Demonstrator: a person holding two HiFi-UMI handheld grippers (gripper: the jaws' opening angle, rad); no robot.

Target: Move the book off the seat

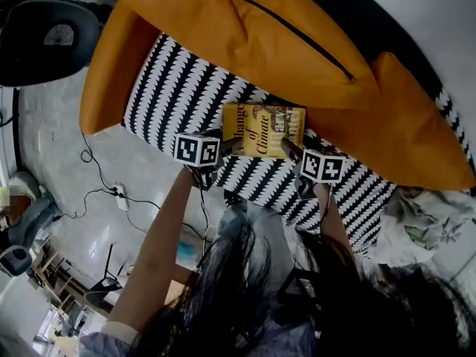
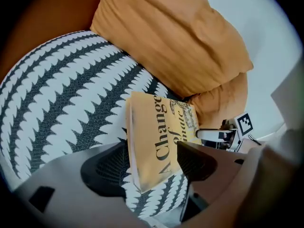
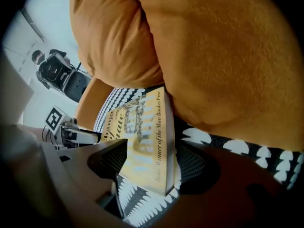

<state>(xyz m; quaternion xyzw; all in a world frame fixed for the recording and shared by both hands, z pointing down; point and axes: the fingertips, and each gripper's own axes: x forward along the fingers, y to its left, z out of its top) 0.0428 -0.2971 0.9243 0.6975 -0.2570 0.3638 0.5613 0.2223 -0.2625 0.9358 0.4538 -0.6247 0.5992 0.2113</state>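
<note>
- The book (image 1: 264, 130) lies flat, cover up, on the black-and-white seat (image 1: 178, 88). It sits near the front edge, and its far side is right up against the orange cushion (image 1: 245, 28).
- The left gripper (image 2: 151, 167) stands with its fingers wide apart, and the book's near corner lies between them. We see no pad pressing on it, so nothing is held yet.
- The right gripper (image 3: 152, 163) is the same at the other near corner, fingers spread wide and the book's edge between them but ungripped.
- Each gripper reaches only a corner. If the fingers close there, we judge the book could pivot or squirt out rather than lift level.
- A finger that lands on the cover alone would likely peel it open — the pages would then hang and slide.
- The seat looks soft. A finger pushed under the book may sink in and pinch the fabric along with it, so that the lift drags the seat cover.
- The cushion leans over the far side. Pulling straight up may catch on it — drawing the book toward us first seems safer.
- If the two hands rise unevenly, the book may twist between them and drop past the seat's front edge to the floor (image 1: 149, 199).
</note>
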